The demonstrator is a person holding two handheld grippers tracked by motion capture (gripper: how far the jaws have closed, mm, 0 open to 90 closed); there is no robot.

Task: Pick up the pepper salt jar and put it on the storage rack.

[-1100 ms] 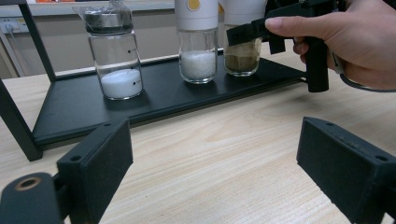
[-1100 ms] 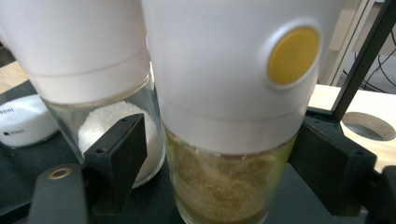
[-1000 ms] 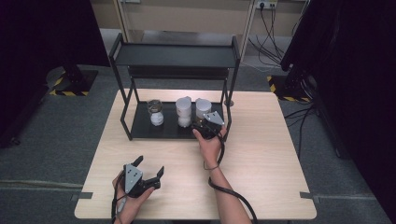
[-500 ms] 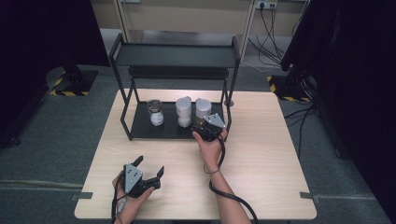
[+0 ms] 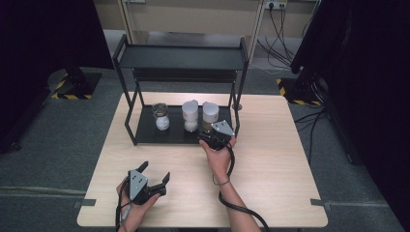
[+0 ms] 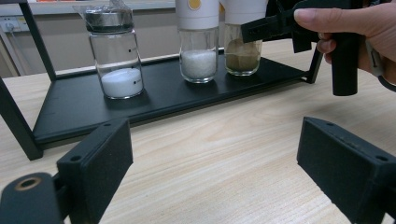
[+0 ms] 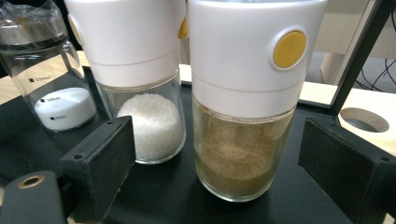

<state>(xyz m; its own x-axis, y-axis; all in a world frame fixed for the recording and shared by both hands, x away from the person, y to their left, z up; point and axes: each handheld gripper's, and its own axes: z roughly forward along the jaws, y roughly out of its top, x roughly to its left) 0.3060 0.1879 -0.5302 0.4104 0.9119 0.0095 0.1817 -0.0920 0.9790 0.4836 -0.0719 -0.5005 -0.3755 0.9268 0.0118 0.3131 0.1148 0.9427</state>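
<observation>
Right gripper at front edge of rack, lower shelf, level with brown jar. Jaws just been opening, now wide apart, one either side of the jar, pads clear of the glass; nothing gripped. Jar upright on lower shelf, rightmost of three, close beside white jar; whether the two touch, hard to tell. Clear jar with plastic-wrapped top further left, apart from the others.

Left gripper near table front edge, jaws open, empty, well apart from rack.

Likely step: either closing in on brown jar or just let go of it. Cannot tell which from stance alone.

If taking:
- Push in a little so pads reach past jar's middle before closing.
- Grip on glass body below white cap, not on cap; cap may slip or turn.
- Watch left pad: little room between the two capped jars, easy to nudge white jar.
- Watch rack post on right side.
- Lift straight, low; upper shelf overhead.

If releasing:
- Back straight out toward table front, jaws kept wide, no sideways sweep.
</observation>
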